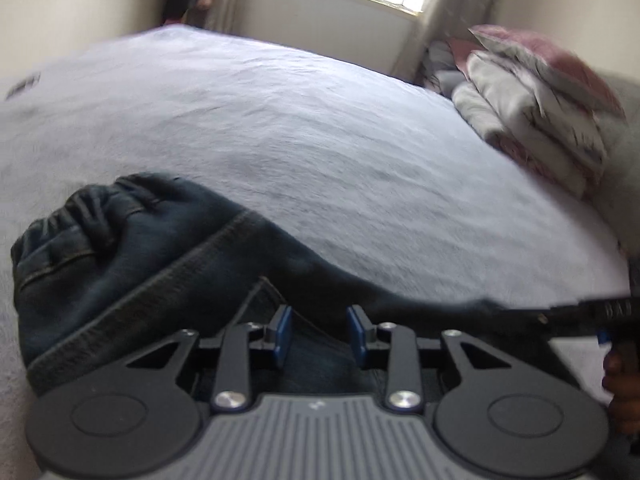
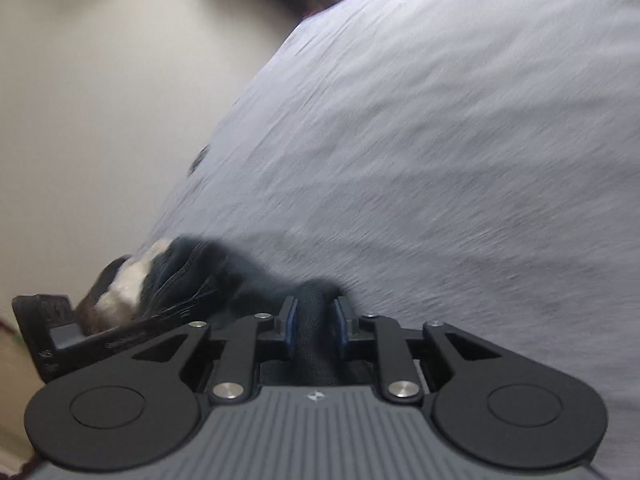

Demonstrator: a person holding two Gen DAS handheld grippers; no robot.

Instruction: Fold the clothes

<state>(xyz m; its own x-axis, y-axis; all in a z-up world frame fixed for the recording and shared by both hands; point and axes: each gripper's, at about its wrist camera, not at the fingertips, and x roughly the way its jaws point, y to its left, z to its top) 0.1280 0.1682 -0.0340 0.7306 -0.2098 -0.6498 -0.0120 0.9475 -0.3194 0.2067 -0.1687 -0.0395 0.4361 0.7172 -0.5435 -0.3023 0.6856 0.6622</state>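
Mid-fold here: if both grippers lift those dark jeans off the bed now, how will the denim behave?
Likely floppy: the jeans already sag between the left gripper and right gripper. Probably heavyish for cloth, given the thick seams and bunched elastic waistband. The light bedspread looks fuzzy, so dragging may catch rather than slide.

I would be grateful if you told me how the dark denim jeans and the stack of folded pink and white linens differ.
The dark denim jeans lie rumpled at the near side of the pale grey bed cover; the folded pink and white linens sit stacked at its far right edge. The jeans are one dark blue; the linens are pale and patterned. Both rest on the bed cover.
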